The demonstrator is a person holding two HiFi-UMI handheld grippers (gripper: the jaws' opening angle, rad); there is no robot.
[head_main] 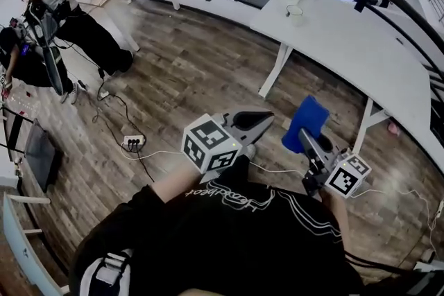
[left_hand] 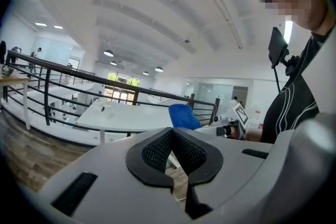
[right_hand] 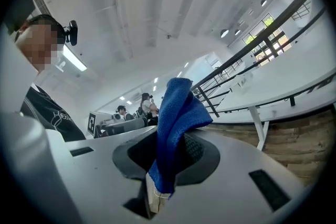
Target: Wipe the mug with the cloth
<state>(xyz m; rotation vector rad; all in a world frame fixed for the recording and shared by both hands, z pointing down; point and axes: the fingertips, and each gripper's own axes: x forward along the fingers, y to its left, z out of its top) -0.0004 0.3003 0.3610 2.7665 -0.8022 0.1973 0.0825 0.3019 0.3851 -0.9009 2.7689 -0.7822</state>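
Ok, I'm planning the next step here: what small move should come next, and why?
Probably walk up to the table and reach the left gripper toward the mug. The right gripper is already shut on the cloth, the left is shut and empty, and the mug stands far off on the table, out of reach of both.

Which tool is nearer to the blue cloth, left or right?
Right. The right tool is shut on the blue cloth, which sticks out from its jaws. The left tool is beside it, apart from the cloth, shut and empty.
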